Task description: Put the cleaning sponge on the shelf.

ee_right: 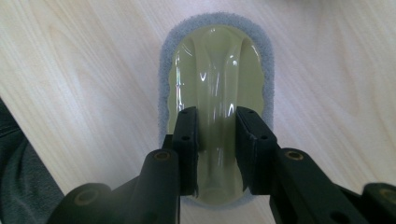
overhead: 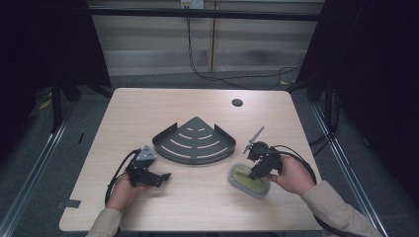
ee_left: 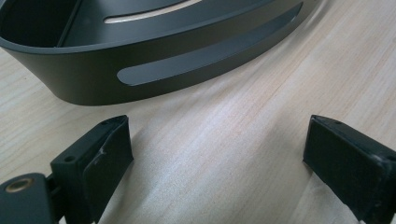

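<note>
where the right tool (ee_right: 217,154) comes down on it, the scrubbing pad (ee_right: 215,70) shows as an oval of glossy, pale olive plastic with a raised ridge running along its middle as a handle, bordered all round by a fuzzy grey sponge rim; the tool's two black jaws stand narrow, one on each side of that ridge and pressed against it, so the pad is gripped by its handle while lying flat on the tabletop (overhead: 197,197). seen from the high view, the pad (overhead: 245,181) lies at the right front of the tabletop, near the front edge and nearer the right edge than the middle, with the person's right hand (overhead: 291,175) just behind the right tool (overhead: 258,170). a dark grey fan-shaped corner shelf (overhead: 193,140) with slotted floor sits at the middle, just apart from the pad to its left and back. the left tool (overhead: 160,177) rests at the left front, its jaws spread wide with nothing but bare wood between them, the shelf's curved wall (ee_left: 140,70) close ahead. open wood runs between the two tools along the front, and the whole back strip of the tabletop past the shelf is free up to a round cable hole (overhead: 237,102)
</note>
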A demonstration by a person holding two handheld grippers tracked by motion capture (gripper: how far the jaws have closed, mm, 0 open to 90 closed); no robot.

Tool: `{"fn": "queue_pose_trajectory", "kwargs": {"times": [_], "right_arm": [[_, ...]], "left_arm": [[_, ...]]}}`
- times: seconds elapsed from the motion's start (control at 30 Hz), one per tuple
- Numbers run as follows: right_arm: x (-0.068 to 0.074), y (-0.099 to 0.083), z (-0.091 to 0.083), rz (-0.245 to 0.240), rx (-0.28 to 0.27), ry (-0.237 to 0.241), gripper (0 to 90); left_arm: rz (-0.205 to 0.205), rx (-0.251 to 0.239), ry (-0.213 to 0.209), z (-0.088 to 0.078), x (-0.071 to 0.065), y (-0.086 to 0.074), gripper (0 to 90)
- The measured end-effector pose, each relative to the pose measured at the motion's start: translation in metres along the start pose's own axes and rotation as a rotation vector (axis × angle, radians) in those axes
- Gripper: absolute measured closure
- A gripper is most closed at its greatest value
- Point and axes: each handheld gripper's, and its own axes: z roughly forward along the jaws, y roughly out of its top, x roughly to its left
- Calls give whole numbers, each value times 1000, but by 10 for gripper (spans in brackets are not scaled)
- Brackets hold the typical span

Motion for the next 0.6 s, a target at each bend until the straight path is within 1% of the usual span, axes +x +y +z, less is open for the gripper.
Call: {"fn": "queue_pose_trajectory", "kwargs": {"times": [0.3, 0.4, 0.6], "right_arm": [[-3, 4, -8, 1, 19, -2, 716], [-4, 7, -12, -9, 25, -5, 716], [-4, 13, -18, -11, 39, -10, 716]], "left_arm": [[0, 0, 0, 0, 0, 0, 74], [0, 0, 0, 0, 0, 0, 74], [0, 0, 0, 0, 0, 0, 74]]}}
